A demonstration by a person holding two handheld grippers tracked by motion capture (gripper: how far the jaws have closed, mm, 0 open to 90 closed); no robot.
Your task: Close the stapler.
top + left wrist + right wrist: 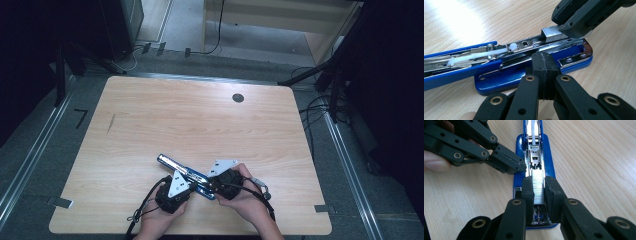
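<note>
Pale wood-grain tabletop, smooth and matte, on a grey floor with dark cables trailing behind. From the high view: blue stapler swung open flat near the front edge, lying diagonally. Left claw and right claw meeting over its nearer end, a hand behind each.

From the left gripper view: left claw closed tight on nothing, blunt black tips set against the side of the stapler at the metal rail, seemingly to steady it. Glossy blue base, rounded at the corners; bright chromed magazine rail with square cut-outs; white plastic pusher drawn back along it. Right claw coming in from above, with the staple strip at the mouth of the rail.

From the right gripper view: right claw clamped on the staple strip by its two flat sides, directly over the open channel. Fine-ribbed silvery block, brittle along its glued seams.

To do this well: keep the strip square to the rail, legs down, and lower it level rather than one end first. Grip lightly, since squeezing could snap the block. Hold the left claw firm against the base so nothing skates on the slick wood. Release once both legs sit inside the channel walls.
</note>
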